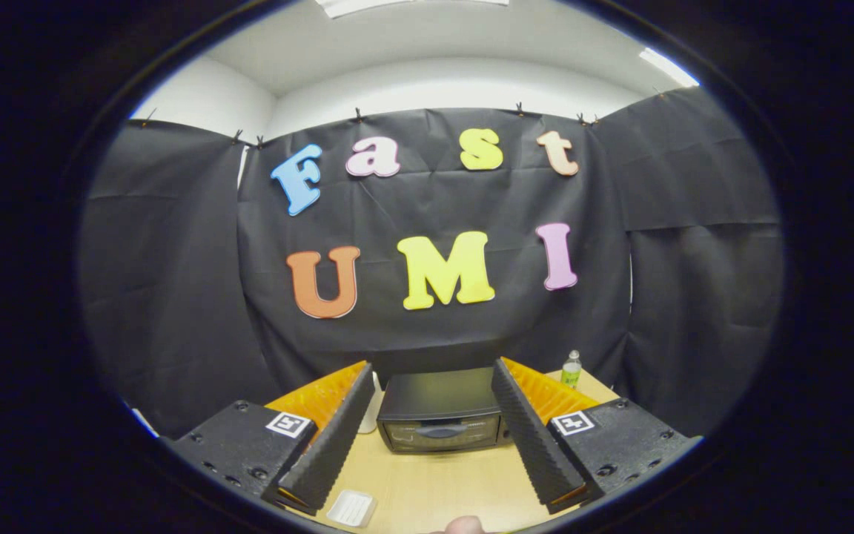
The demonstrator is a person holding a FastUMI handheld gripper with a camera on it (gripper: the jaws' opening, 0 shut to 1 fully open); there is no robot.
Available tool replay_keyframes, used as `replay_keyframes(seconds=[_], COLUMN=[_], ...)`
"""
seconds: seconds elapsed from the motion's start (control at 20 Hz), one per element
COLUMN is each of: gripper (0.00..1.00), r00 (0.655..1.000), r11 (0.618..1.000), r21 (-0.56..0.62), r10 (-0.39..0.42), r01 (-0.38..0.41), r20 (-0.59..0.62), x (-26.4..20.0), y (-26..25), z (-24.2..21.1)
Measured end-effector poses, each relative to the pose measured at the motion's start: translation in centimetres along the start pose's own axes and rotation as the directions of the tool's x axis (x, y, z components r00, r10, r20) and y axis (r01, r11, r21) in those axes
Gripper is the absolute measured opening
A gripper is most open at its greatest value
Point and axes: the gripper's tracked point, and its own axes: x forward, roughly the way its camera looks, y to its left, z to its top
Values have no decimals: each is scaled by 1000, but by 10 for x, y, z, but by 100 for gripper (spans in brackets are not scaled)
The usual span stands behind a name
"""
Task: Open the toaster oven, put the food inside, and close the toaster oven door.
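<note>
While the tongs (427,445) gape, the table (427,482) bears a toaster oven (442,419).

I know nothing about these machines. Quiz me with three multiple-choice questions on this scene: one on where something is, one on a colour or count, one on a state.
1. Where does the toaster oven stand?
A. Beyond the claw, seen between its fingers
B. On the floor
C. Gripped in the claw

2. How many bottles stand on the wooden table?
A. None
B. One
C. Three

3. What state is the toaster oven door in?
A. Hanging open
B. Removed
C. Closed

Answers: 1 A, the oven sits at the table's far side past the spread fingers. 2 B, a single small bottle stands right of the oven. 3 C, the door lies flush, handle facing us.
</note>
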Motion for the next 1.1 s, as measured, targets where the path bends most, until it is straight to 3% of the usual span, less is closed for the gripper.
replay_keyframes(seconds=[1.1], gripper=[100], r00=[999], r11=[999], r21=[-5], r10=[34], r01=[-35], r20=[-11], x=[10], y=[18], z=[-4])
